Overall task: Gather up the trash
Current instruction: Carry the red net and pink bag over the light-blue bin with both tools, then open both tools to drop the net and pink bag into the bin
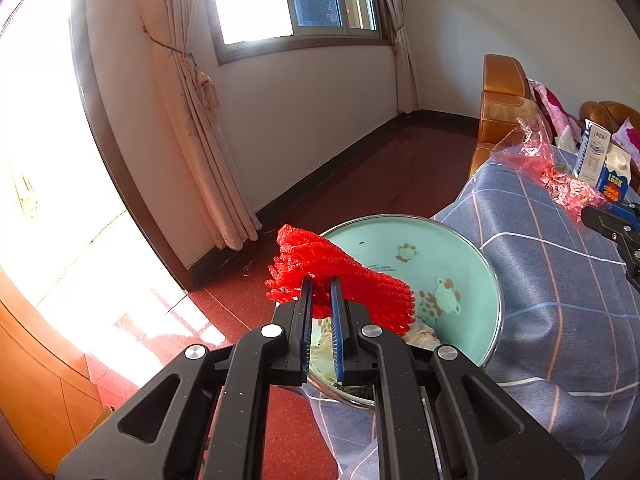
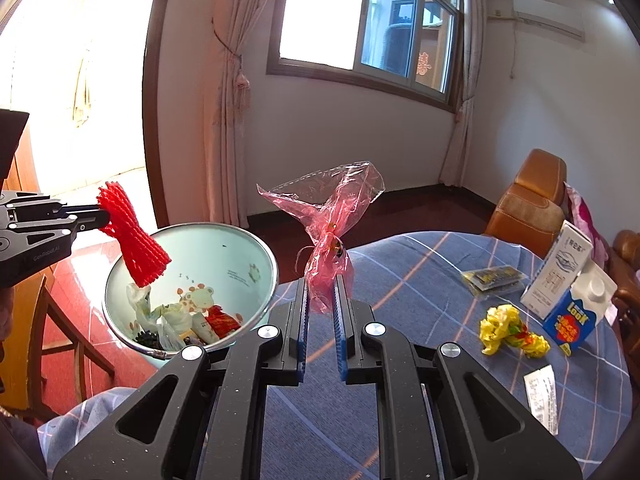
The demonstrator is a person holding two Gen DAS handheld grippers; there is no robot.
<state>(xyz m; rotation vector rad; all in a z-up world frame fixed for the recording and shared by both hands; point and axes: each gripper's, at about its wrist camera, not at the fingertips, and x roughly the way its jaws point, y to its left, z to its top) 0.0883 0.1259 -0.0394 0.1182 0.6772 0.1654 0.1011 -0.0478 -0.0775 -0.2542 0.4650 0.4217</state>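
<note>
1. left gripper [image 1: 321, 280] is clamped narrow on a red foam net sleeve [image 1: 352, 280]; the net sticks out both sides of the fingers.
2. the net hangs over the mint-green basin [image 2: 240, 248], just above its near-left rim in the right wrist view.
3. the basin sits at the edge of the table w/ the blue checked cloth [image 2: 420, 280] and holds wrappers, a white bag & other scraps.
4. right gripper [image 2: 320, 280] is pinched narrow on a pink cellophane wrapper [image 2: 332, 236], held upright above the cloth, right of the basin.
5. on the cloth, well apart from the basin: a crumpled yellow wrapper [image 2: 512, 330], a blue-white milk carton [image 2: 580, 312], a tall white box [image 2: 558, 272], a flat dark packet [image 2: 494, 280] & a paper slip [image 2: 544, 400].
</note>
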